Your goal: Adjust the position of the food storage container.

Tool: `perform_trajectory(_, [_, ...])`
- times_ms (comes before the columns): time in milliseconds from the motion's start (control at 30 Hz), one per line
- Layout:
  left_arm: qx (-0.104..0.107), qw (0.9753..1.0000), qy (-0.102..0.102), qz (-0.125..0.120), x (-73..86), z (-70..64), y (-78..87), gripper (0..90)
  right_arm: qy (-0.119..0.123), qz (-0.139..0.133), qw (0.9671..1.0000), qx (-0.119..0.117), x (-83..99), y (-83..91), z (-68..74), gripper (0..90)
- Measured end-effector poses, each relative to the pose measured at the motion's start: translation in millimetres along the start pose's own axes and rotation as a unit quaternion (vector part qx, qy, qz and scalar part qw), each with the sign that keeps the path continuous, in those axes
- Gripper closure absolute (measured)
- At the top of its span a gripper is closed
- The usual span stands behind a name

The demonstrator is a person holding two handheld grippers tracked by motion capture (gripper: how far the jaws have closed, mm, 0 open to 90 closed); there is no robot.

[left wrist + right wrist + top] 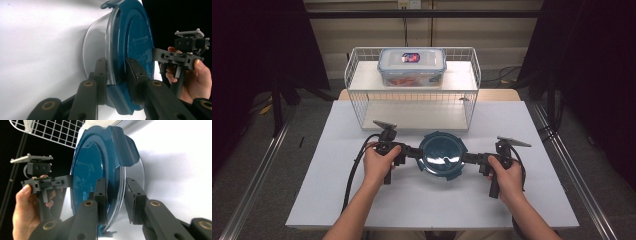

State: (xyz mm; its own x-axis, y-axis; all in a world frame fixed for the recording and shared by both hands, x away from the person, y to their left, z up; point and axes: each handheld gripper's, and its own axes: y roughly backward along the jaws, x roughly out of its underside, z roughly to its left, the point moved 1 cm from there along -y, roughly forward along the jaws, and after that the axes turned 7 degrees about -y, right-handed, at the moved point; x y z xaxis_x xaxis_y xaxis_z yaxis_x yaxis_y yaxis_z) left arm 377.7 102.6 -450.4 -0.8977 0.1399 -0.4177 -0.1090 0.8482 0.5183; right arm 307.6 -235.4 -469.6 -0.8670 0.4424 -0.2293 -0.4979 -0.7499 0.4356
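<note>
Dark teal-blue lid (442, 152) on a clear bowl (96, 47), black gripper jaws, white table (337, 195), white wire rack (362, 95), clear box (412, 66) with a red-and-blue label

No lettering you could read appears anywhere in front of you. The one label is a red and blue sticker (411, 57) on the lid of the clear storage box (412, 67) on the wire rack (357, 92), and its print is too small to make out.
</note>
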Motion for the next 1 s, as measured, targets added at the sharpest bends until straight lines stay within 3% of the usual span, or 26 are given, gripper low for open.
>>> perform_trajectory(167, [-0.014,0.9999,-0.002,-0.007,-0.6,-3.4,8.1,74.4,-0.001,-0.002,0.9999,-0.011,0.8,-2.8,4.8,75.9])
perform_trajectory(433, [-0.011,0.9995,-0.001,-0.03,-0.3,-7.7,18.6,74.8,0.006,-0.001,0.9996,-0.026,-0.1,-3.1,14.7,76.1])
perform_trajectory(567, [-0.01,0.9996,-0.005,-0.027,-1.5,-9.9,24.5,74.9,0.015,-0.004,0.9994,-0.031,-1.0,-3.1,19.8,76.1])
perform_trajectory(767, [-0.027,0.999,-0.012,-0.035,-5.7,-19.9,32.4,75.0,0.018,-0.001,0.9991,-0.038,-2.8,-3.3,26.2,76.1])
perform_trajectory(1000, [-0.026,0.9985,-0.016,-0.045,-12.9,-32.7,44.2,75.0,0.024,0.0,0.9985,-0.049,-8.2,1.1,41.3,76.1])
